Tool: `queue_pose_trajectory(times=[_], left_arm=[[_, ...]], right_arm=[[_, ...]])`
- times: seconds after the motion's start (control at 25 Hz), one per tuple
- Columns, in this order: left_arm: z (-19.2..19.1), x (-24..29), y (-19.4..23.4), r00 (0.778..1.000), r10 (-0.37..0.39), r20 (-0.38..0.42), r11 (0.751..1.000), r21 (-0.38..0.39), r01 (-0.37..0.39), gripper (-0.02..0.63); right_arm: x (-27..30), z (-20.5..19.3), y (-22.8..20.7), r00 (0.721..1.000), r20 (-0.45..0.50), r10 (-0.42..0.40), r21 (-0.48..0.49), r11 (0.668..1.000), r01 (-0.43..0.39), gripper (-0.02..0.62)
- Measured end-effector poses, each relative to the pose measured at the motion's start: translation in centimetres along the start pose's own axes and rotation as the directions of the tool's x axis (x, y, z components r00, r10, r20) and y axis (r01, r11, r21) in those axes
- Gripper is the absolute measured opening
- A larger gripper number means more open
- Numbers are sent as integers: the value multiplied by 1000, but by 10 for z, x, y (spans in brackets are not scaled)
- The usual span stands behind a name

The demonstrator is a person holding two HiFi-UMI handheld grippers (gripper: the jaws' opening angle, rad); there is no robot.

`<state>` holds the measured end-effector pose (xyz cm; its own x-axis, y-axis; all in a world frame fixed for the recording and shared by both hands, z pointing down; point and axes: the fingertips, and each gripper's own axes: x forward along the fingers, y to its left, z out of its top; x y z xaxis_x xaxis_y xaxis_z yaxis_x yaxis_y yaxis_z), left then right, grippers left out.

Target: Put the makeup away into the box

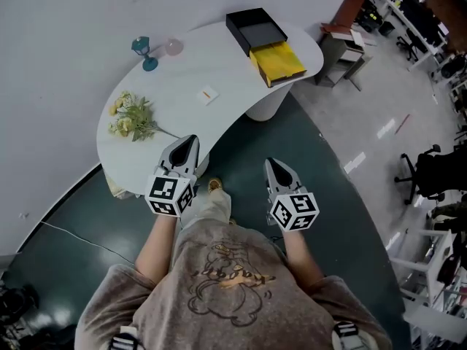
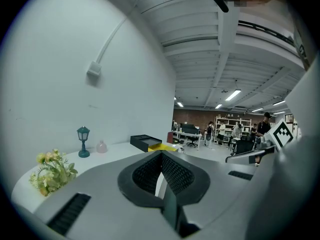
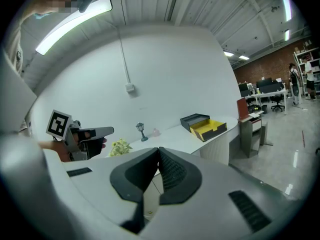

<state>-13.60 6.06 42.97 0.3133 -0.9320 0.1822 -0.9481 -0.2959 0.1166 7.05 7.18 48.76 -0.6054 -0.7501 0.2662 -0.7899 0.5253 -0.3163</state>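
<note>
A black box (image 1: 255, 28) with an open yellow tray (image 1: 279, 60) beside it sits at the far right end of the curved white table (image 1: 182, 115). A small pink bottle (image 1: 174, 47) stands near the far edge, and a small white and orange item (image 1: 208, 94) lies mid-table. My left gripper (image 1: 190, 141) is at the table's near edge, jaws together with nothing between them. My right gripper (image 1: 271, 164) hovers over the floor short of the table, shut and empty. The box (image 3: 202, 124) shows far ahead in the right gripper view, beyond the shut gripper (image 3: 159, 150).
A teal lamp (image 1: 144, 52) stands next to the pink bottle, and a bunch of yellow flowers (image 1: 131, 117) lies at the table's left end. A small cabinet (image 1: 343, 39) stands right of the table. Office chairs (image 1: 430, 173) and desks fill the right side.
</note>
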Motion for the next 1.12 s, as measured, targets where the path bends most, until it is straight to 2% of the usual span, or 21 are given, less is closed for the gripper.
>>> queue_pose_trajectory(times=[0.28,0.8,1.12], left_arm=[[15,50,29,1000,-1,-5,1000,-6,1,20],[31,120,100,999,6,-36,999,-42,-8,20],[40,140,109,999,25,-43,998,-63,-28,20]], right_arm=[[57,30,-22,1000,-5,13,-9,1000,-13,2],[169,71,-22,997,-44,66,-28,997,-67,2],[202,89,-30,993,-58,103,-38,994,-105,2]])
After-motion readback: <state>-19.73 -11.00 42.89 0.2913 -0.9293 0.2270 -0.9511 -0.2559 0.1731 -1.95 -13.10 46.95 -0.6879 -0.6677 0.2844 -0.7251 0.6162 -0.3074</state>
